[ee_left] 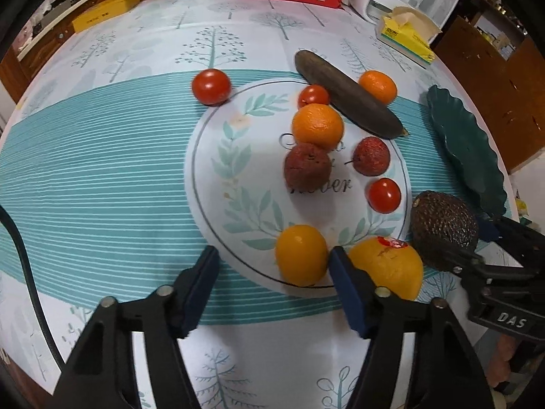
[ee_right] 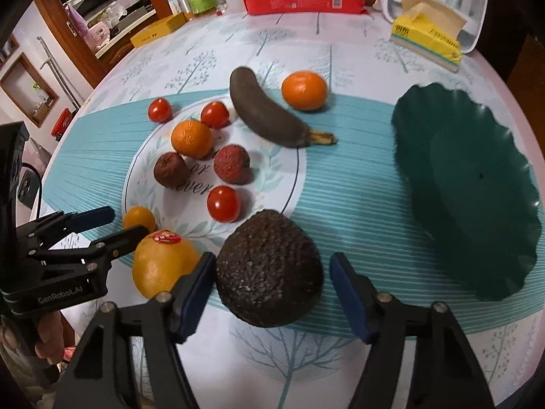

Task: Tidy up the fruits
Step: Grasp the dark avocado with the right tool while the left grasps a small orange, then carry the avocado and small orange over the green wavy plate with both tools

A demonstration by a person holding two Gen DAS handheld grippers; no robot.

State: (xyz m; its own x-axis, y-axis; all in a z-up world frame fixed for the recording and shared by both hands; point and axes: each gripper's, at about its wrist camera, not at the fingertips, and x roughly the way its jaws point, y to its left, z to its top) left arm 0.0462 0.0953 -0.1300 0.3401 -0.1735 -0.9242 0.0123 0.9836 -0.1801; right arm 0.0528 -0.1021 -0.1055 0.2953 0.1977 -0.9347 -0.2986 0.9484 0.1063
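— Blue-padded jaws of the right gripper [ee_right: 272, 289] stand wide around the avocado [ee_right: 269, 269], not closed on it. Anything sorted yet?

— Nothing, I judge. The green dish [ee_right: 477, 187] to the right sits bare.

— And the left gripper [ee_left: 272, 283]?

— Spread wide too, holding nothing, just beside a small yellow fruit [ee_left: 301, 255] and the stickered lemon [ee_left: 388, 266].

— What remains?

— Everything: tomatoes, oranges, two lychees and the blackened banana [ee_right: 265, 109] lie loose on the tablecloth [ee_right: 340, 204], well apart from the dish.
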